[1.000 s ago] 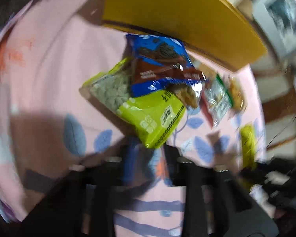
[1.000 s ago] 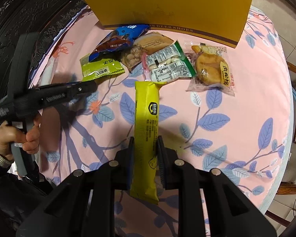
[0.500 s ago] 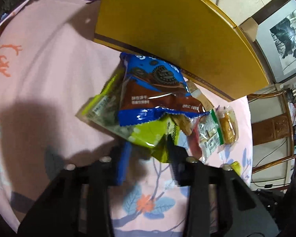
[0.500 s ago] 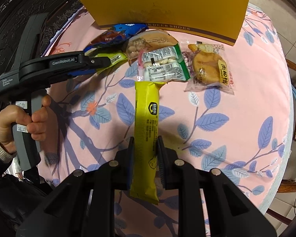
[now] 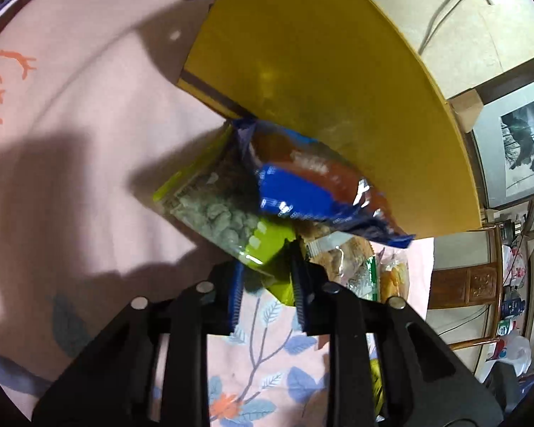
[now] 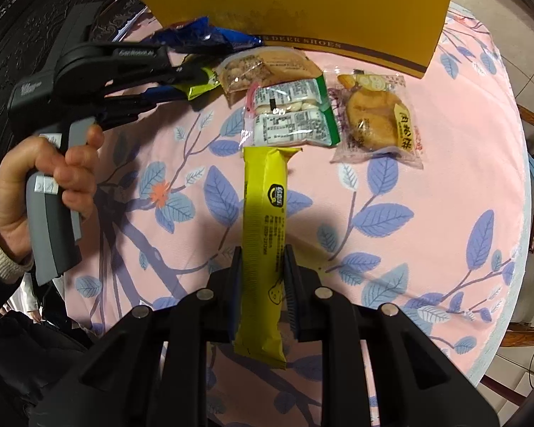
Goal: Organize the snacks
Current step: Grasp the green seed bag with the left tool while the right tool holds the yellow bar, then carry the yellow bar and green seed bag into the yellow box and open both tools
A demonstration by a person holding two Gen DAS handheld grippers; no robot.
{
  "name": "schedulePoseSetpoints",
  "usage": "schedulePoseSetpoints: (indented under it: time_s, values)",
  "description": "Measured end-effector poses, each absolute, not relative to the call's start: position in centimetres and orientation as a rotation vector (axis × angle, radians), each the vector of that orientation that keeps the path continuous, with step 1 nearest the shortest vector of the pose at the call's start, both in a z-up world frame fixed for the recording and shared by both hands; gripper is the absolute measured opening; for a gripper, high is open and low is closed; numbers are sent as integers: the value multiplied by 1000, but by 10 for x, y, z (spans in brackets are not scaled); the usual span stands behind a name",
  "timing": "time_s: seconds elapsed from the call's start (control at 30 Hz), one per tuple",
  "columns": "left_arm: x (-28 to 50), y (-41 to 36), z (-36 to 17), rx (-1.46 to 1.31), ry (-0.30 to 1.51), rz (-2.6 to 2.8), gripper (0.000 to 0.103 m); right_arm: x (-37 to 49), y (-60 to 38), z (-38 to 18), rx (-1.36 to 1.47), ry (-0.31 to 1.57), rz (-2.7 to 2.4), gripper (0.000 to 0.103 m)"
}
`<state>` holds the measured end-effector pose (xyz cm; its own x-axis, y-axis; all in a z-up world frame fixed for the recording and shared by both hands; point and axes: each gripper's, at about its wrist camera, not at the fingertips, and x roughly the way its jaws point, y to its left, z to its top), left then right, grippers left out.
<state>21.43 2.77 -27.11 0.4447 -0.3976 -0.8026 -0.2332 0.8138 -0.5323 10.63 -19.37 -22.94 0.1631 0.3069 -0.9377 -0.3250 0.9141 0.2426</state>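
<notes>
My left gripper (image 5: 267, 284) is open, its jaws on either side of the near corner of a lime-green snack packet (image 5: 228, 220). A blue and brown cookie packet (image 5: 313, 192) lies on top of that packet, against the yellow box (image 5: 320, 82). The left gripper also shows in the right wrist view (image 6: 192, 82), at the green packet (image 6: 204, 83). My right gripper (image 6: 261, 284) is shut on a long yellow snack bar (image 6: 265, 213), held over the pink tablecloth.
A nut packet (image 6: 263, 66), a green-edged white packet (image 6: 290, 115) and a cake packet (image 6: 377, 117) lie in a row before the yellow box (image 6: 320, 3). The pink leaf-print table (image 6: 427, 213) drops off at right. Wooden chairs (image 5: 459, 284) stand beyond.
My left gripper moved forward and closer to the green packet, whose corner now sits between the jaws. The right gripper holds the yellow bar still.
</notes>
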Motion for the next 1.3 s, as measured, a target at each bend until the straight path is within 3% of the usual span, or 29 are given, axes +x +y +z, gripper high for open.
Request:
schedulePoseSetpoints:
  time_s: [0.4, 0.57, 0.8, 0.93, 1.03, 1.13, 1.3]
  values:
    - [135, 40, -227, -429, 1064, -177, 18, 104, -197, -220, -22, 1302, 452, 21]
    - [110, 54, -236, -464, 1112, -214, 18, 97, -191, -216, -39, 1299, 474, 21]
    - [146, 53, -255, -567, 1148, -187, 21, 93, -183, -214, -59, 1294, 489, 21]
    - [175, 36, -264, -565, 1199, -181, 31, 93, -182, -212, -59, 1290, 484, 21]
    - [187, 25, -270, -535, 1206, -174, 32, 93, -184, -210, -54, 1285, 475, 21]
    - [189, 22, -268, -521, 1177, -183, 21, 94, -188, -210, -42, 1282, 459, 21]
    - [166, 28, -249, -494, 1125, -205, 18, 97, -194, -206, -20, 1269, 444, 21]
